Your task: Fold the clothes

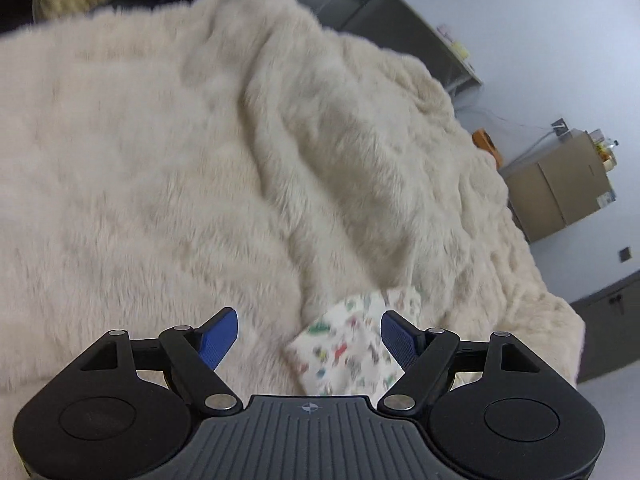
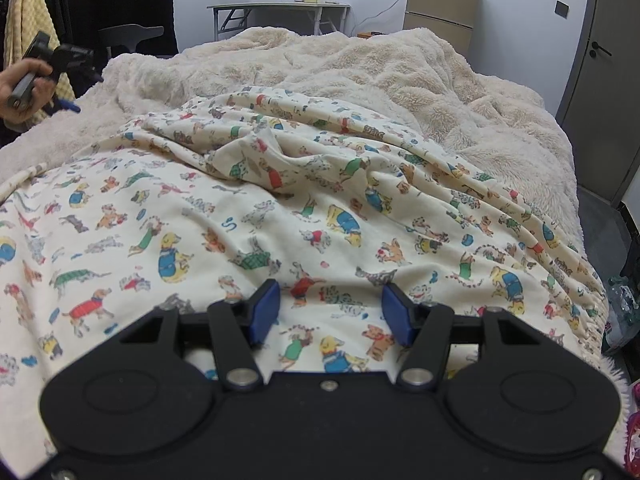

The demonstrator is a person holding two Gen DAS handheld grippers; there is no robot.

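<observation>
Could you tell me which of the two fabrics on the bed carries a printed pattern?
The dog-print garment lying on top; the fluffy cream blanket beneath it is plain.

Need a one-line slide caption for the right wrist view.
Open right gripper poised over the rumpled dog-print garment spread across a fleecy blanket.

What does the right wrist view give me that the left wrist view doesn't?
Only the right wrist view shows the dog-print garment spread out and rumpled across the bed, the hand holding the left gripper at far left, the door, and the right gripper, open above the cloth. Only the left wrist view shows the left gripper from behind, open, with just a small corner of the print between its fingers, and mostly bare blanket ahead. Both show the cream fluffy blanket, the folding table and the fridge.
</observation>
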